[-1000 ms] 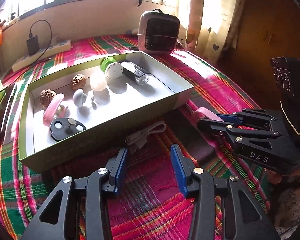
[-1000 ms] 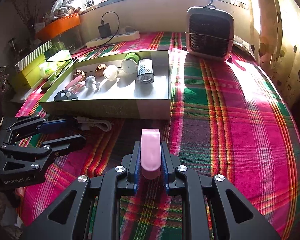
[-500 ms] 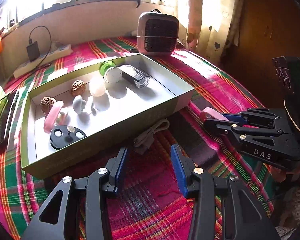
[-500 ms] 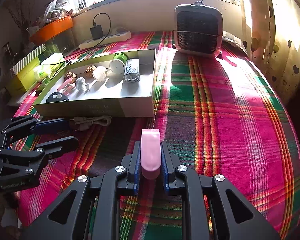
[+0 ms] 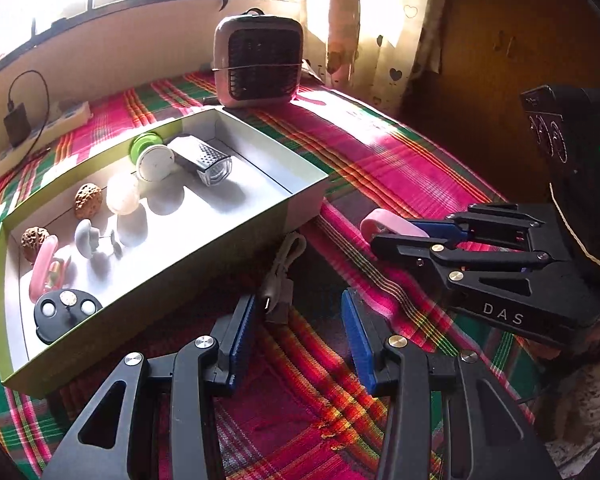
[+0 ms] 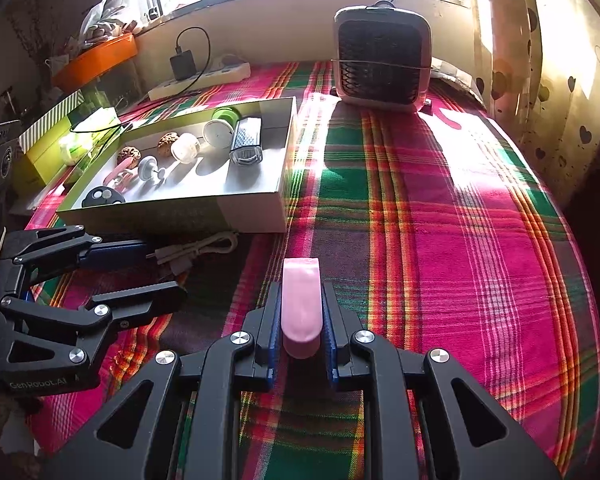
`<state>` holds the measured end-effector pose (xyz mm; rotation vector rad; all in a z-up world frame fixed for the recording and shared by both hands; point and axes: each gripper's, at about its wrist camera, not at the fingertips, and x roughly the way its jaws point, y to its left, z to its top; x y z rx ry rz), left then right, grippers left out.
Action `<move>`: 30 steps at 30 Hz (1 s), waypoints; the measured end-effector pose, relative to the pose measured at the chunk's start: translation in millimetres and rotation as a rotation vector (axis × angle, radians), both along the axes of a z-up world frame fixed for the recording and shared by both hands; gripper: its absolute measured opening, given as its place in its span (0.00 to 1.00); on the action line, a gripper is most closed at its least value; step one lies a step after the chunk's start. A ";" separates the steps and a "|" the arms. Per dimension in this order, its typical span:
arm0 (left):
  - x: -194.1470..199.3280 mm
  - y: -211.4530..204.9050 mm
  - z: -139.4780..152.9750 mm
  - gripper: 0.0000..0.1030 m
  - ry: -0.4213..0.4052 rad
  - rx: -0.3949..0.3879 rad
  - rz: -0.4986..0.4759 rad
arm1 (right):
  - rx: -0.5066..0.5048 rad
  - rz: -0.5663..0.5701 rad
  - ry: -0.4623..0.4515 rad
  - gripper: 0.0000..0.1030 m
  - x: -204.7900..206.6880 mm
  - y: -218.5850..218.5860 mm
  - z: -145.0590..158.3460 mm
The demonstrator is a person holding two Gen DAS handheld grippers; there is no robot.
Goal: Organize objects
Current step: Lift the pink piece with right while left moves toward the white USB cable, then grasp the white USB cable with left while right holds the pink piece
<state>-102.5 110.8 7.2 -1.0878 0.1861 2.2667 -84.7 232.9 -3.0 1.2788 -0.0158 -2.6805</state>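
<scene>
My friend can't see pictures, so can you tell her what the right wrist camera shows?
The right gripper is shut on a smooth pink oblong case above a pink-and-green plaid cloth. To its left, the open left gripper reaches toward a grey coiled cable lying beside a shallow green-sided cardboard box of small items.

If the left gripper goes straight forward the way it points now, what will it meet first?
Most likely the coiled grey cable on the plaid cloth, just ahead of the open left gripper, slightly toward its left finger. The box stands behind it. Depth is uncertain.
</scene>
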 end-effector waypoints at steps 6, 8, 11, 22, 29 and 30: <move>2.8 15.5 2.8 0.40 0.000 0.014 -0.046 | 0.001 -0.022 -0.001 0.18 1.4 9.0 0.2; -1.4 17.1 0.3 0.40 -0.014 -0.001 -0.030 | 0.002 -0.026 -0.001 0.18 1.7 10.3 0.3; -8.0 18.6 -0.6 0.40 -0.022 -0.011 -0.009 | 0.006 -0.029 -0.001 0.18 2.7 11.3 0.3; -12.9 31.3 -2.6 0.40 0.012 -0.084 0.040 | 0.007 -0.040 -0.003 0.18 3.0 12.5 0.0; -17.5 23.6 -2.6 0.29 -0.005 -0.042 0.086 | 0.006 -0.039 -0.003 0.18 3.1 12.2 -0.2; -17.2 24.2 -2.6 0.28 -0.004 -0.045 0.087 | 0.007 -0.039 -0.003 0.18 3.0 11.8 -0.2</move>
